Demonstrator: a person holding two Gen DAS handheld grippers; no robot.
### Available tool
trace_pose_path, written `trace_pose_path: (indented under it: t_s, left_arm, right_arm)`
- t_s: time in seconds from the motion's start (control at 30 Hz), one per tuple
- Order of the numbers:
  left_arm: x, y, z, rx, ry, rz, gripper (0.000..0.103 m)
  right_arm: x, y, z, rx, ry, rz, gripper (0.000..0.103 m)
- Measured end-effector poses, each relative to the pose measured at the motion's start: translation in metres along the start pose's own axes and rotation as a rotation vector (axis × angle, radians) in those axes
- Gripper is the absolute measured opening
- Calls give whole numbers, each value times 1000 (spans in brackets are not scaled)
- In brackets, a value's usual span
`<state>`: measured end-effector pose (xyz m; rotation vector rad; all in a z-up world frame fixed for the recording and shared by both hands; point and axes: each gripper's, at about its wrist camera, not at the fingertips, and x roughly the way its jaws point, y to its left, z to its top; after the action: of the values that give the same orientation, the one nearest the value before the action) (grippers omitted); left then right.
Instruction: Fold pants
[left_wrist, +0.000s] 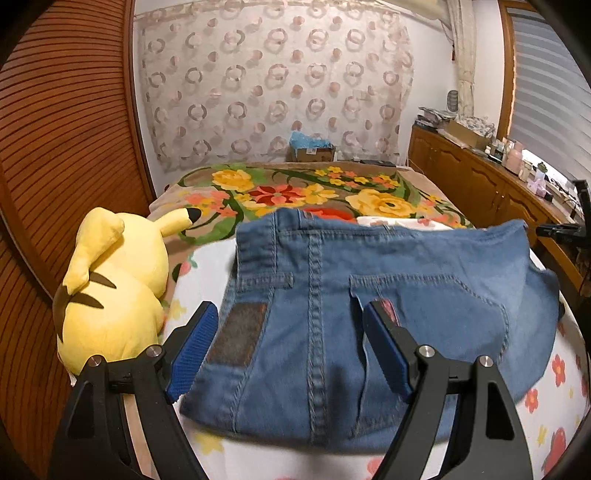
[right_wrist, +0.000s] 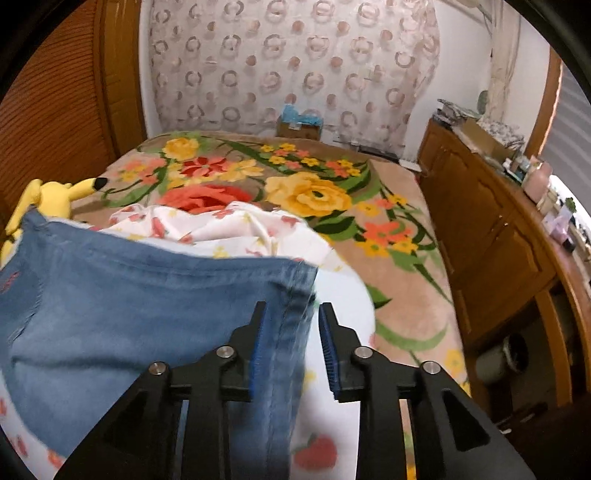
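Blue denim pants (left_wrist: 369, 295) lie folded on a white flowered sheet (left_wrist: 554, 387) on the bed, waistband and back pockets towards me. My left gripper (left_wrist: 291, 317) is open, its blue pads on either side of the waistband patch and pocket area, just above the cloth. In the right wrist view the pants (right_wrist: 129, 314) fill the lower left. My right gripper (right_wrist: 291, 310) is open around the hemmed right edge of the denim, which passes between the fingers. The right gripper also shows in the left wrist view at the far right edge (left_wrist: 576, 229).
A yellow plush toy (left_wrist: 110, 291) sits left of the pants, also seen in the right wrist view (right_wrist: 55, 195). A flowered blanket (right_wrist: 295, 192) covers the far bed. A wooden dresser (right_wrist: 498, 236) with clutter stands on the right. A slatted wooden door (left_wrist: 55, 147) is on the left.
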<state>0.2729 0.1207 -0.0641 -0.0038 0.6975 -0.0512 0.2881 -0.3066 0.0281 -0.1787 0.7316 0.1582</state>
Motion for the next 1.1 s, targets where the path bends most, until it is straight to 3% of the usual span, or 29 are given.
trace_pose_path:
  t_s: [0.17, 0.4, 0.53, 0.83, 1.1]
  left_arm:
    - [-6, -8, -21, 2, 6, -8, 81]
    - [-11, -17, -42, 13, 13, -15, 81]
    - [-9, -21, -52, 23, 27, -20, 81]
    - [6, -31, -67, 77, 101, -7, 81]
    - [14, -30, -69, 71, 145, -13, 81]
  right_arm:
    - [-37, -22, -11, 8, -2, 49, 29]
    - [-47, -35, -43, 33, 43, 88, 30]
    - [-45, -34, -55, 44, 78, 84, 35]
    - [-27, -49, -55, 168, 124, 95, 36]
    - [-15, -39, -60, 149, 150, 94, 36]
